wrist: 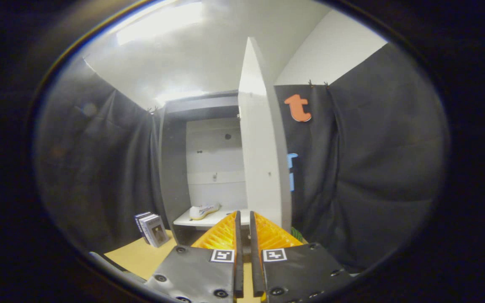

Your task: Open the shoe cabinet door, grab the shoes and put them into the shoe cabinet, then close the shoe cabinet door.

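- in the gripper view, on the tan table [141, 256] left of the shoe cabinet [209, 168], small boxes [152, 229] stand upright.
- the cabinet door [263, 168] stands open, edge-on, just ahead of the fingers.
- a shoe [203, 210] lies on the cabinet's shelf, long axis crosswise, beyond the fingers.
- the gripper [244, 235] fingers are nearly closed, holding nothing.

walls: black cloth [377, 168] hangs around the booth, creased in soft folds, clipped along its top edge
upper wall: plain white [331, 50] above the cloth
ceiling: white, with a bright light panel [158, 23] glaring overhead
desk: pale wooden top [141, 254] low in the scene
books: a small stack [152, 229] stands upright on the desk, against the cloth
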`<state>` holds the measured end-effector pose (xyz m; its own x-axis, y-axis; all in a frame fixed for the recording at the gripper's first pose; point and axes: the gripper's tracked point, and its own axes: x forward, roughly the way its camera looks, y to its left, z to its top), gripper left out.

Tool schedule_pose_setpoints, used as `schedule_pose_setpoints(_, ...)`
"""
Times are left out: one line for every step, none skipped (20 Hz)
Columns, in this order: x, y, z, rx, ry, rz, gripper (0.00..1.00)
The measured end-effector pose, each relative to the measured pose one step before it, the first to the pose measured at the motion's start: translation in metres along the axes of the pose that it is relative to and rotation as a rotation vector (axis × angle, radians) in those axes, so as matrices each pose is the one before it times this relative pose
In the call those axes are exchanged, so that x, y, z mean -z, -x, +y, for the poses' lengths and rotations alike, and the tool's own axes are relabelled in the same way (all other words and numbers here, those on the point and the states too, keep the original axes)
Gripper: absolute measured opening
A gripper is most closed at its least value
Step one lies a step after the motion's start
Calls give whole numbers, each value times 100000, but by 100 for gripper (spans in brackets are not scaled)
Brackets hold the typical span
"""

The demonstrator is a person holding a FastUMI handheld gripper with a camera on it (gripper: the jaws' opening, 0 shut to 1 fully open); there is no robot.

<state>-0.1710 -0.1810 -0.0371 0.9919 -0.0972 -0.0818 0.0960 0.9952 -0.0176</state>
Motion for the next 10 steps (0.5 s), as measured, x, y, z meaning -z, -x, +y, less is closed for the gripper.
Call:
schedule_pose_setpoints(1394, -205, 763, -1182, 139, 2480, 10)
schedule_pose_setpoints(1668, -352, 1076, -2097, -331, 2883, 11)
schedule_pose_setpoints(1749, -457, 715, -1277, -238, 3231, 12)
schedule_pose_setpoints(1766, -406, 640, -1328, -438, 3315, 13)
schedule_pose_setpoints(1695, -533, 628, -830, -570, 2964, 14)
schedule_pose_setpoints(1642, -632, 497, -704, -755, 2592, 15)
schedule_pose_setpoints(1753, -736, 413, -81, -491, 2708, 15)
schedule_pose_setpoints(1597, -689, 87, 314, -191, 2888, 15)
schedule_pose_setpoints(1730, -681, 137, 22, -156, 3206, 15)
schedule_pose_setpoints(1731, -757, 201, 328, -76, 3589, 14)
